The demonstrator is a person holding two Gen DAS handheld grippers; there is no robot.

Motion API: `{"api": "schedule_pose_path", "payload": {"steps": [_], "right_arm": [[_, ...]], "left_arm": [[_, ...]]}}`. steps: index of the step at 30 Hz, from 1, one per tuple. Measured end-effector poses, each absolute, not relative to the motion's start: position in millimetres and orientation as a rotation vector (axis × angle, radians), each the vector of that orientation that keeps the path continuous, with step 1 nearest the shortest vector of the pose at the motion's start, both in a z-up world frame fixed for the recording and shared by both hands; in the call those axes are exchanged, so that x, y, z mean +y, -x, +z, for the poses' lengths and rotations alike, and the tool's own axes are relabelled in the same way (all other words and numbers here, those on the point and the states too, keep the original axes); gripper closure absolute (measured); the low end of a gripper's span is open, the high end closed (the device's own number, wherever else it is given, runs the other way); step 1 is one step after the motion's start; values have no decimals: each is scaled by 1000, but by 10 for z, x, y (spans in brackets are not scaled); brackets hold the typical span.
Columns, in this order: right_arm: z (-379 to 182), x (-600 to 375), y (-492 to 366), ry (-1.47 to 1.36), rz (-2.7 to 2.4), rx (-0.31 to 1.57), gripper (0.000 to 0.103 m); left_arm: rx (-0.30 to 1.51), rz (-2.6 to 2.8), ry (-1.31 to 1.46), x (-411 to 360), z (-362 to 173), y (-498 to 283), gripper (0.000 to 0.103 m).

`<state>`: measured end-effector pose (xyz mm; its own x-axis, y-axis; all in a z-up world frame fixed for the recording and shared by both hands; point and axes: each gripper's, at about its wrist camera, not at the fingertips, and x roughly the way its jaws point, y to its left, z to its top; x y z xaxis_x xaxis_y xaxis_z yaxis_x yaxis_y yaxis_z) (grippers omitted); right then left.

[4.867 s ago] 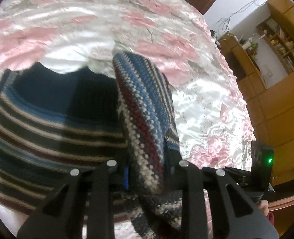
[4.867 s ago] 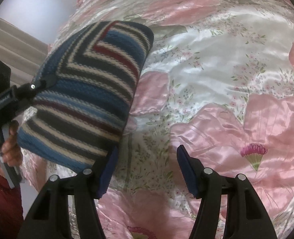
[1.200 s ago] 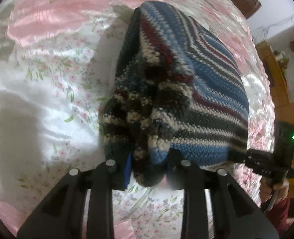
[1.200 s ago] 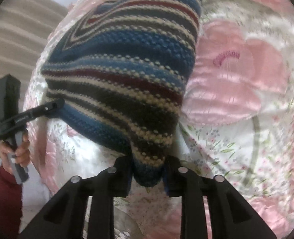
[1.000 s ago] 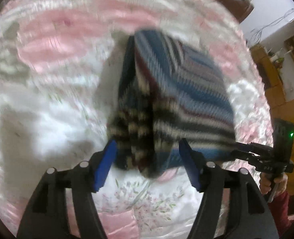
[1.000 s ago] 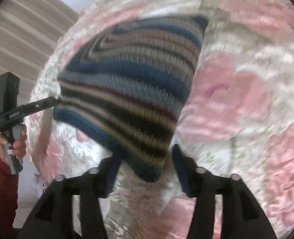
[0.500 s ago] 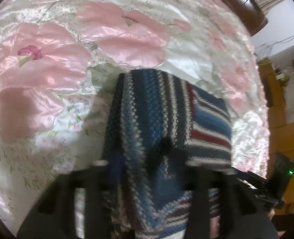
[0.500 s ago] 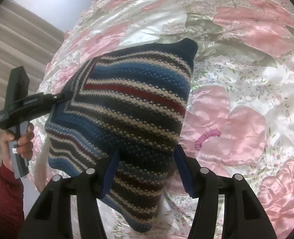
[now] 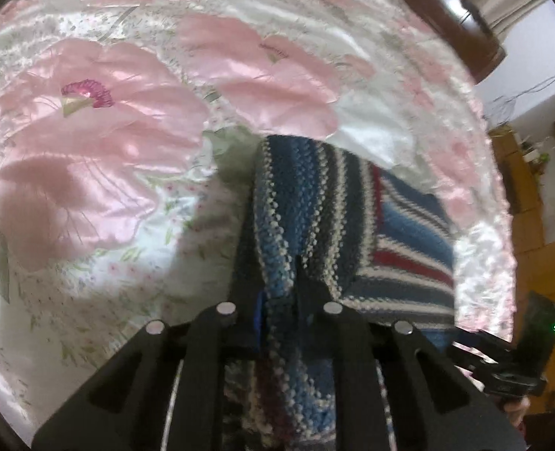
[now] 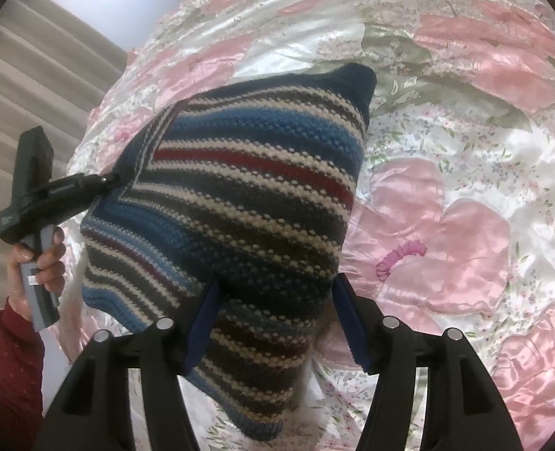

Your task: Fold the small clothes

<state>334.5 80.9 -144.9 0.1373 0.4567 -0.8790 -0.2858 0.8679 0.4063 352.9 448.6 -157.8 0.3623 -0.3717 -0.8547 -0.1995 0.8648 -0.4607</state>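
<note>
Left tongs (image 9: pixel 290 300): clamped again on the striped knit (image 10: pixel 247 203) edge, after letting go a second ago.
Right tongs (image 10: pixel 273 323): now spread wide, knit draped between them.
Knit: folded, on the floral bedspread (image 10: pixel 465 195).
Meaning: probably regripping for another fold.
Writing: none readable.

No legible text or labels.
</note>
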Motion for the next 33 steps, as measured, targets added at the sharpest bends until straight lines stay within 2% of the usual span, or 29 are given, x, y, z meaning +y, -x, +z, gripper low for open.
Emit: {"api": "schedule_pose_path", "payload": {"steps": [1, 3, 4, 14, 17, 21, 25, 28, 31, 33], "right_arm": [[-1418, 793, -3336, -153, 543, 1324, 42], [-1346, 741, -3330, -171, 549, 1311, 34], [-1313, 710, -3331, -189, 555, 1303, 32], [-1444, 772, -3411, -240, 554, 1341, 28], [-1563, 812, -3450, -249, 554, 1362, 26], [-1687, 825, -3502, -300, 572, 1373, 18], [-1876, 829, -3577, -385, 594, 1407, 14], [-2015, 808, -3624, -475, 618, 1433, 17], [-1989, 768, -3610, -491, 636, 1410, 34], [-1932, 715, -3593, -516, 656, 1390, 46]], "left_arm": [[1205, -121, 553, 4493, -1532, -3485, 65], [1184, -182, 572, 4508, -1439, -3375, 35], [1182, -214, 586, 4501, -1409, -3333, 29], [1299, -232, 549, 4353, -1792, -3356, 27], [1312, -235, 509, 4254, -1901, -3447, 23], [1327, -264, 494, 4129, -1981, -3547, 16], [1336, -319, 543, 4081, -2005, -3572, 16], [1359, -356, 530, 4002, -2028, -3564, 18], [1385, -348, 475, 3938, -2014, -3545, 36], [1391, -361, 507, 3962, -2004, -3533, 59]]}}
